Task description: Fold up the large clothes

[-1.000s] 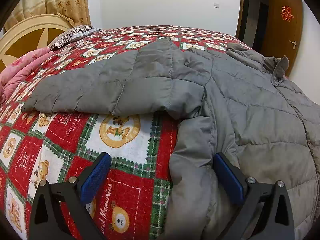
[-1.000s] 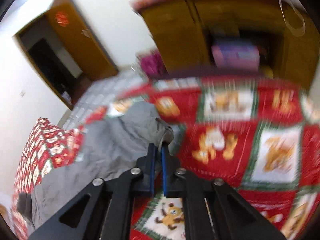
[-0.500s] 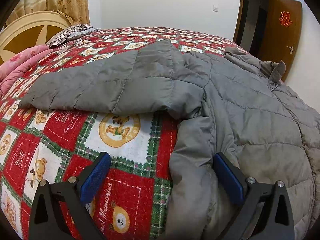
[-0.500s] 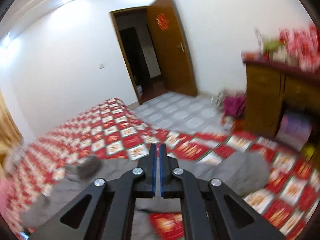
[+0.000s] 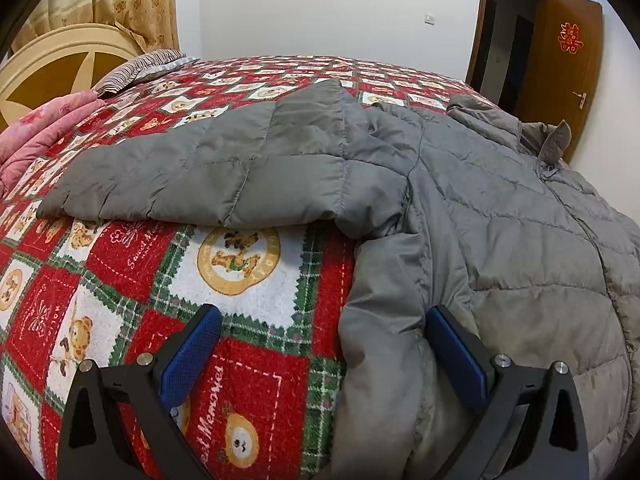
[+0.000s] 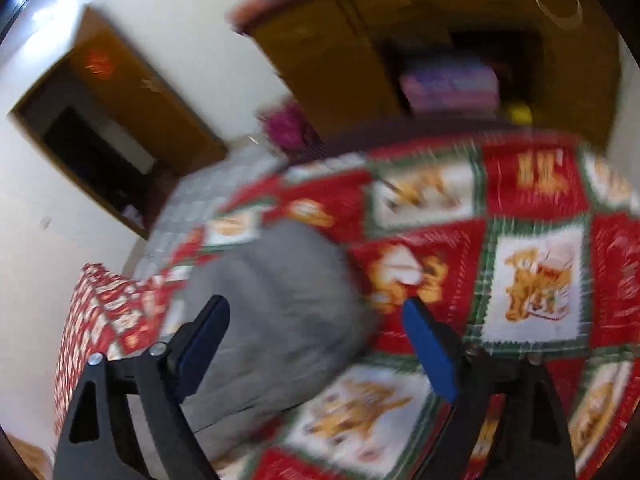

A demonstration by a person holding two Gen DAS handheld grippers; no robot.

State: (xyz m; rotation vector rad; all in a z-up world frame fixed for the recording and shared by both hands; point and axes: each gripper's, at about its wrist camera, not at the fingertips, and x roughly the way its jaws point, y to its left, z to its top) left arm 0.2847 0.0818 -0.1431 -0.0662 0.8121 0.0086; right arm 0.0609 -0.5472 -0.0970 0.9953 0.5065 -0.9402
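Right wrist view: right gripper (image 6: 316,320) jaws, shut before, have just opened wide over grey jacket (image 6: 272,304); left gripper (image 5: 320,328) unchanged, wide.

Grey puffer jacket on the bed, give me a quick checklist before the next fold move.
1. Grey quilted puffer jacket spread on the red teddy-bear patchwork bedspread: ok.
2. Near sleeve lies stretched out sideways, not yet folded in: not ok.
3. Left tongs open, straddling the jacket's side edge, pads not pressing: ok.
4. Right tongs have just been opening and stand wide, nothing gripped: ok.
5. Right tongs lined up over grey fabric: cannot tell, the view is blurred.
6. Pink quilt clear of the sleeve: ok.
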